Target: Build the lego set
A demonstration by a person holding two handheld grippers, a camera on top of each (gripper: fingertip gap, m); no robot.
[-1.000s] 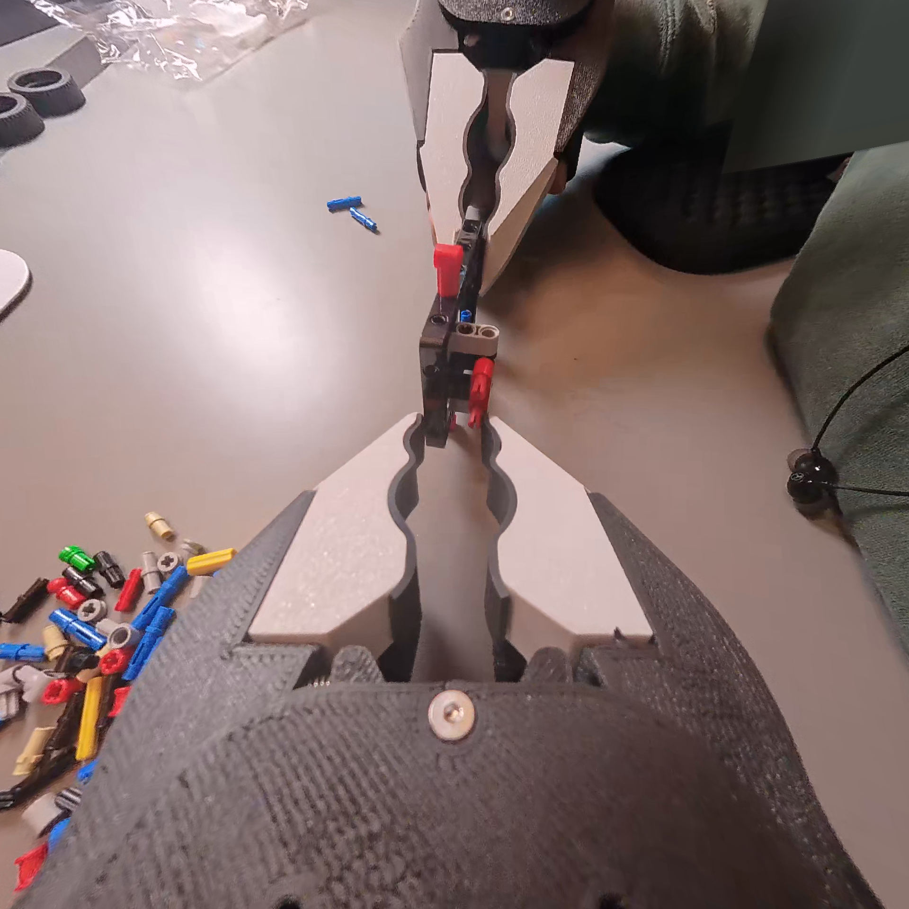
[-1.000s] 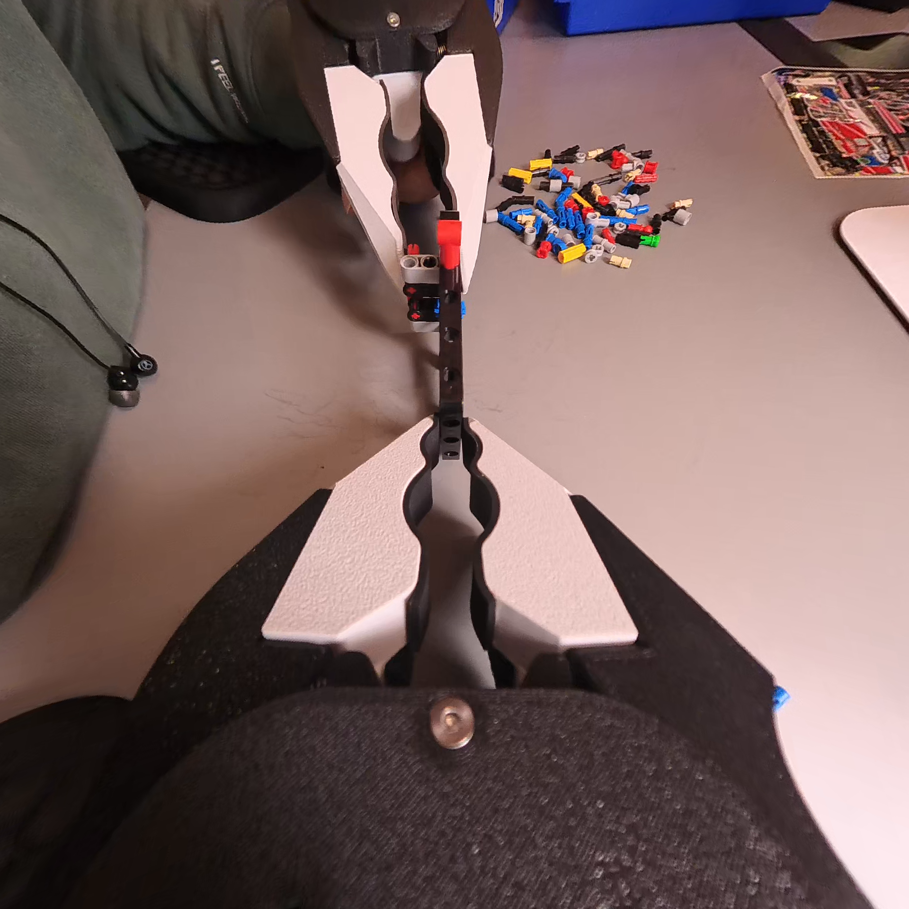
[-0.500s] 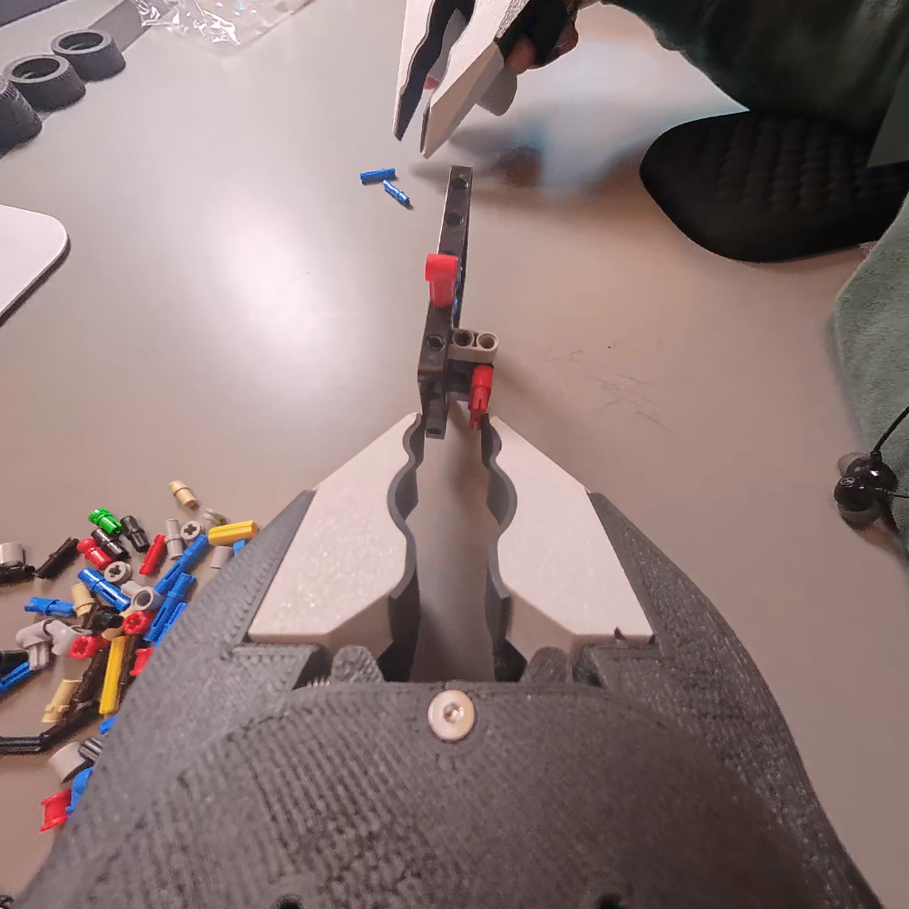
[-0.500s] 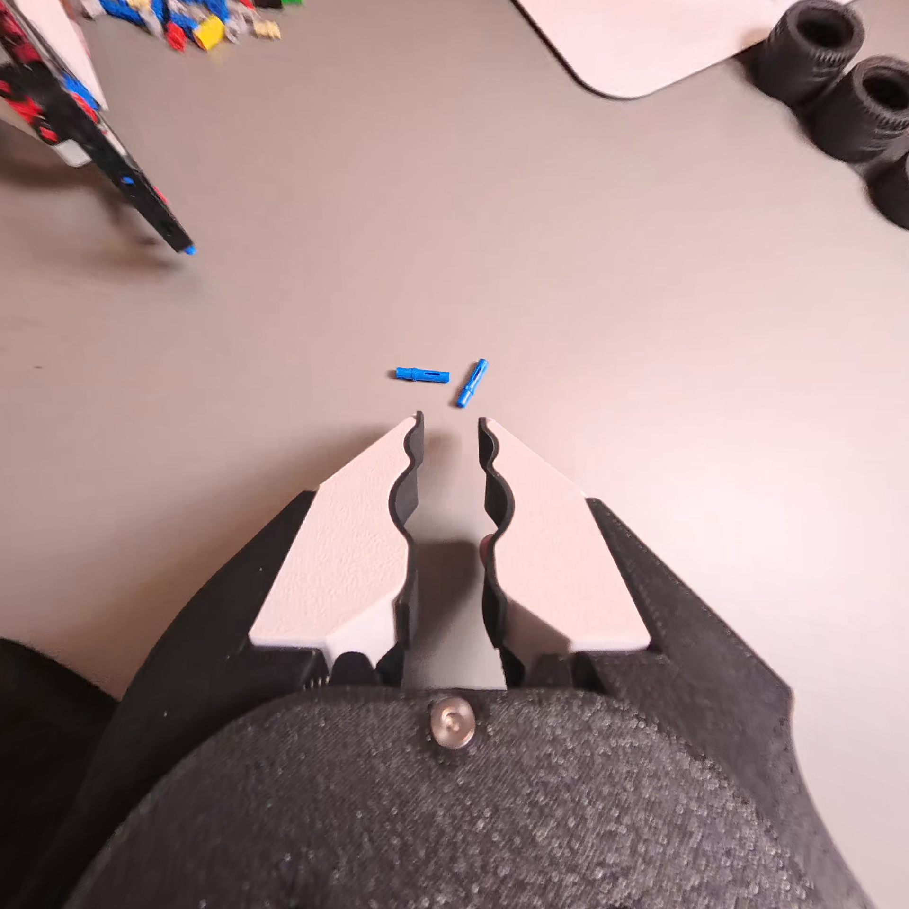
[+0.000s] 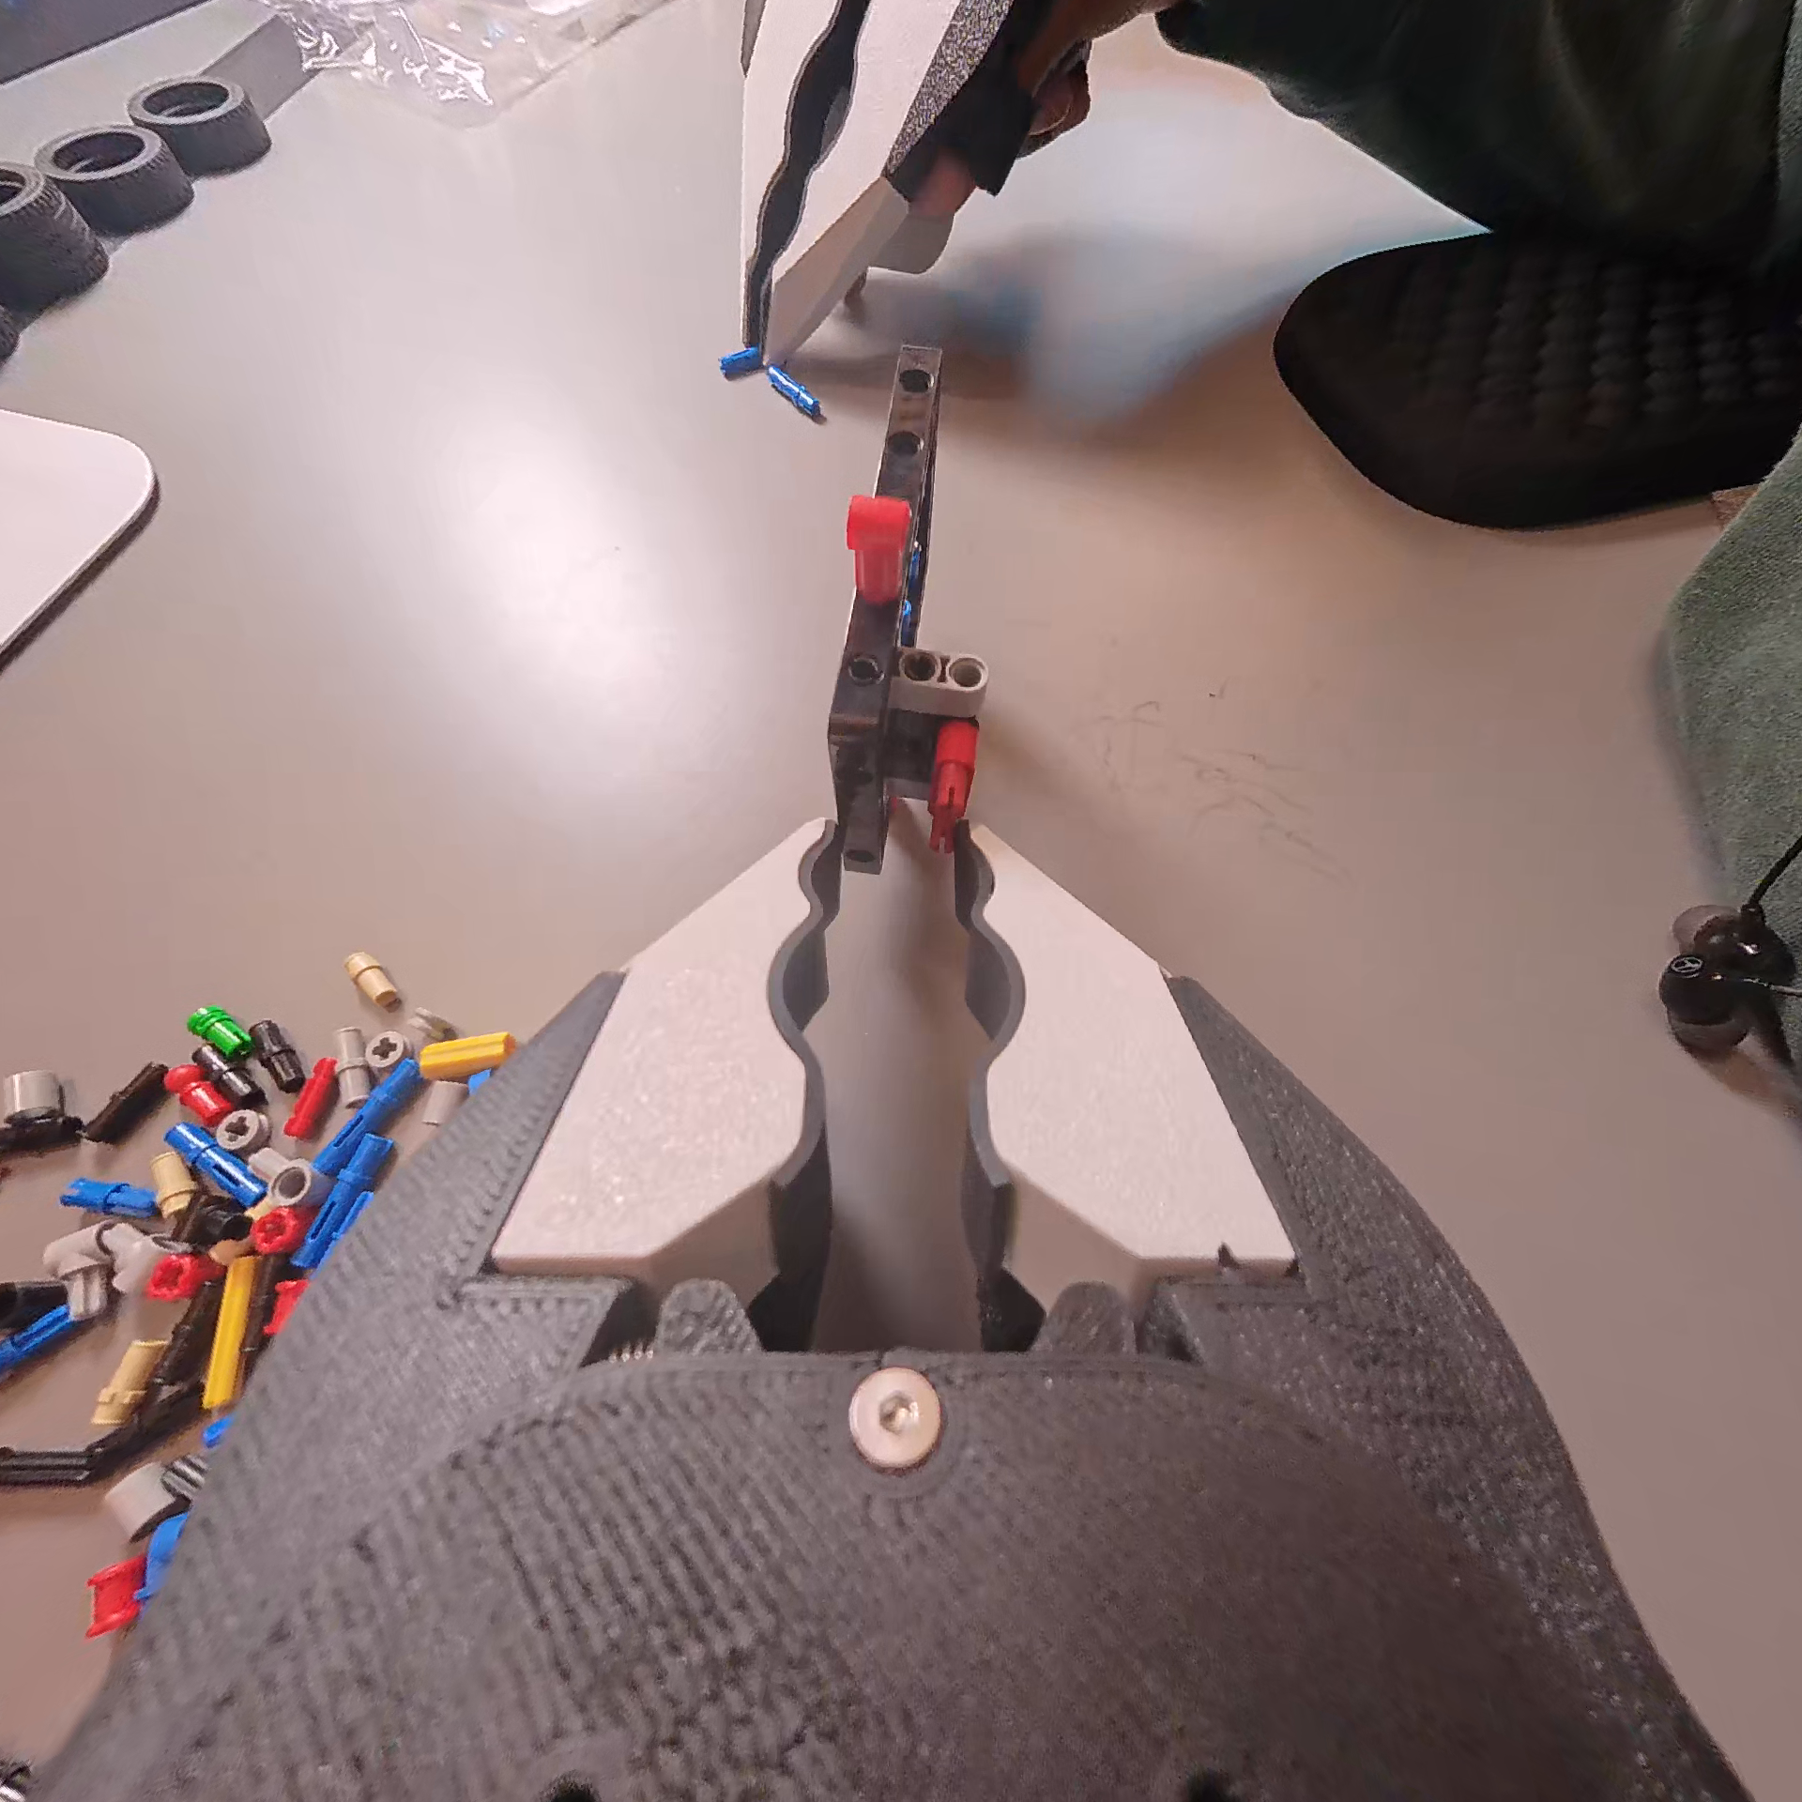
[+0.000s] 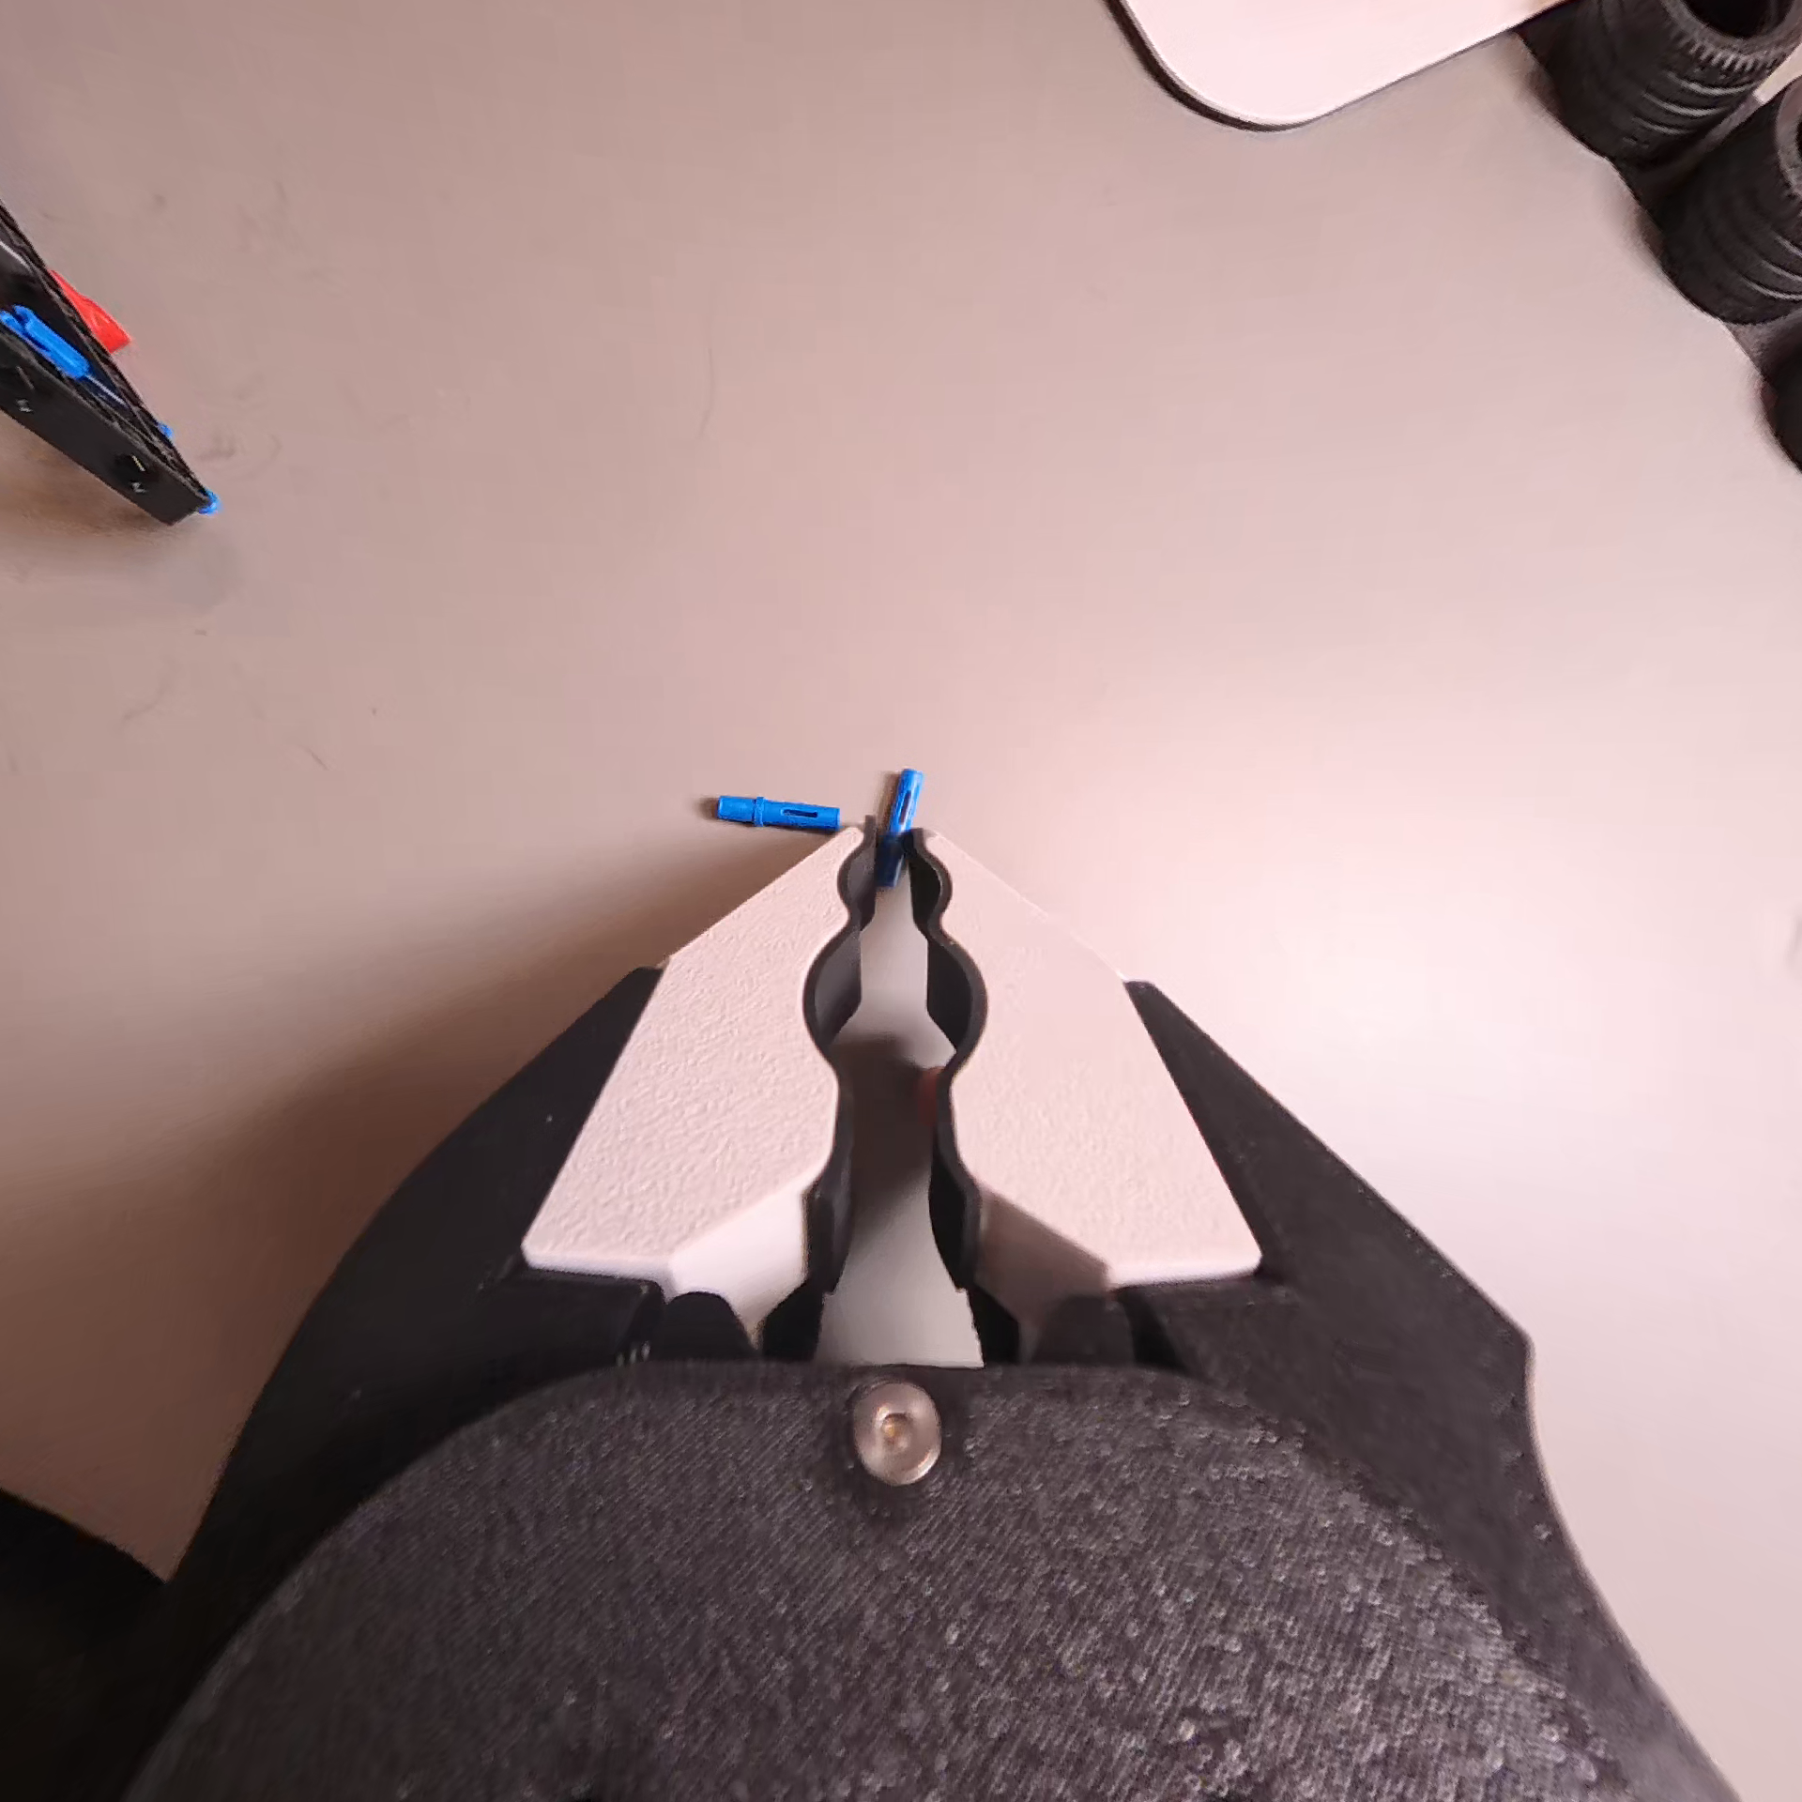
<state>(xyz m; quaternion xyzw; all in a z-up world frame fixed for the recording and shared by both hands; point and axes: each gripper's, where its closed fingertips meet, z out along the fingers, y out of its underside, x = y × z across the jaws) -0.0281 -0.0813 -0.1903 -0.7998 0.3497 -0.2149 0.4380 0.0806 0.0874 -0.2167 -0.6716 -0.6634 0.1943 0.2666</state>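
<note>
Your left gripper (image 5: 892,829) points level along the table (image 5: 488,605), away from you, its body low over the grey top. Its fingers (image 5: 702,1053) stand a moderate gap apart, and between the tips sits the near end of the black beam assembly (image 5: 882,702), which stretches straight away from the gripper. The beam lies against the left tip while the red pin (image 5: 951,770) on its right side reaches the right tip; whether the tips press firmly on it you cannot tell from this view, though the assembly appears held off the table by them. A second red piece (image 5: 875,546) sticks out on the beam's left, and a grey connector (image 5: 941,673) on its right.

Your right gripper (image 6: 887,839) tilts down steeply at the table, seen from the left wrist view as coming in from the far side (image 5: 780,322). Its jaws are nearly closed, pinching the near end of a blue pin (image 6: 897,824) between the tips; the pin's far end pokes out beyond them. A second blue pin (image 6: 777,811) lies flat on the table just left of the tips, apart from the first.

The loose pile of coloured parts (image 5: 205,1170) sits to the near left of your left gripper. Black tyres (image 5: 117,180) stand at the far left, with clear plastic wrap (image 5: 429,49) beyond them. Black earbuds (image 5: 1716,985) rest at the right, beside a green sleeve (image 5: 1736,683).
</note>
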